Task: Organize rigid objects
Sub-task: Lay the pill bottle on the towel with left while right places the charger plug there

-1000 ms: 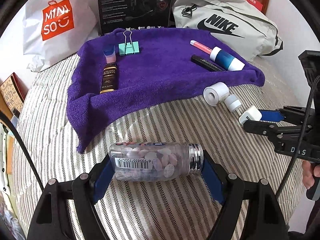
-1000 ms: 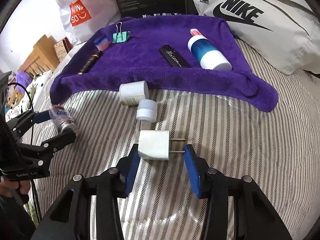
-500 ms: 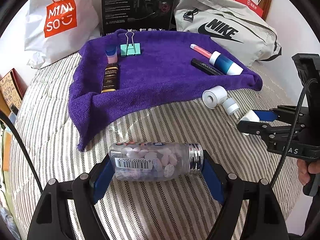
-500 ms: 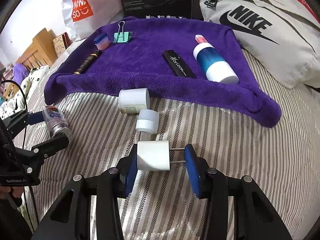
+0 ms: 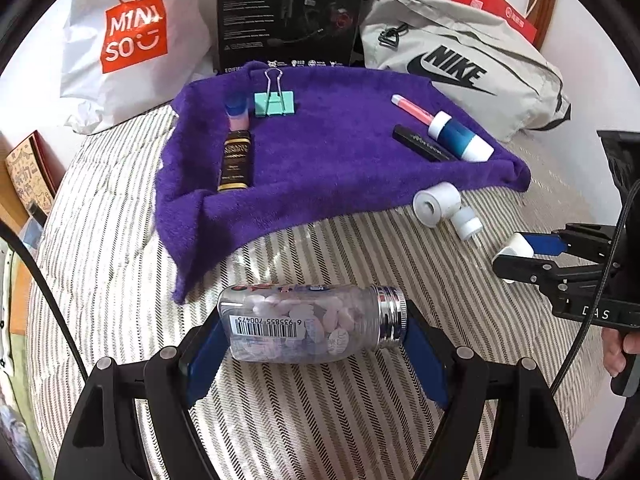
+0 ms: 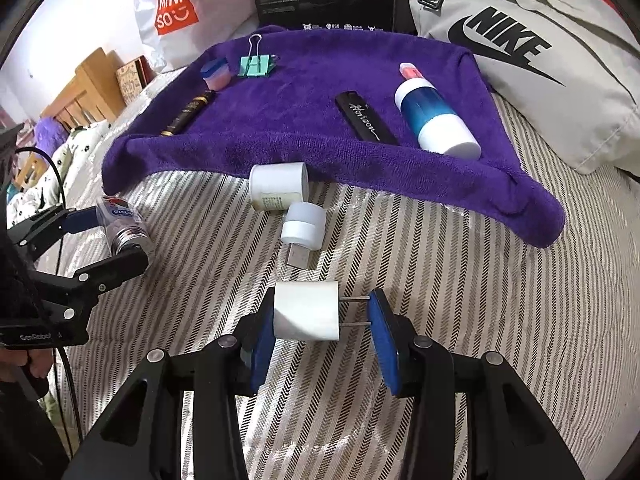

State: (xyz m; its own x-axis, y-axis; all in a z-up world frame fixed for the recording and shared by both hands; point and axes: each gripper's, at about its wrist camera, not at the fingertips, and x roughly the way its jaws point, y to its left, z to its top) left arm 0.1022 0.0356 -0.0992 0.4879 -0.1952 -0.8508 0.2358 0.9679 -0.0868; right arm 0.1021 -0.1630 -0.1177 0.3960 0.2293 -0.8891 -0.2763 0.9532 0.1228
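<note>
Holding a clear pill bottle (image 5: 312, 322) sideways in the left gripper (image 5: 312, 344), one blue pad on its bottom end, the other on its silver cap. Holding a white plug (image 6: 306, 312) in the right gripper (image 6: 320, 324), one pad flat on its back, the other pressing the tips of its two thin metal pins.

Best to lift both slowly and carry them forward to the purple towel (image 5: 328, 160), just ahead. Best to keep the bottle level, since round smooth plastic can roll or slip out. Careful with the plug too: pins are a tiny spot to push on, so could twist loose. Set each down in a free spot, then let go.

Ahead of the right gripper, a small white USB light (image 6: 302, 228) and a white tube-shaped jar (image 6: 278, 186), both lying on the striped bedspread (image 6: 460, 300), close to the towel edge.

Fluffy and soft, that towel. Already on it: a green binder clip (image 5: 275, 102), a black-and-gold tube (image 5: 235, 160), a flat black stick (image 6: 366, 118), a blue-and-white bottle (image 6: 436, 122). Hard, smooth, mostly round things.
</note>
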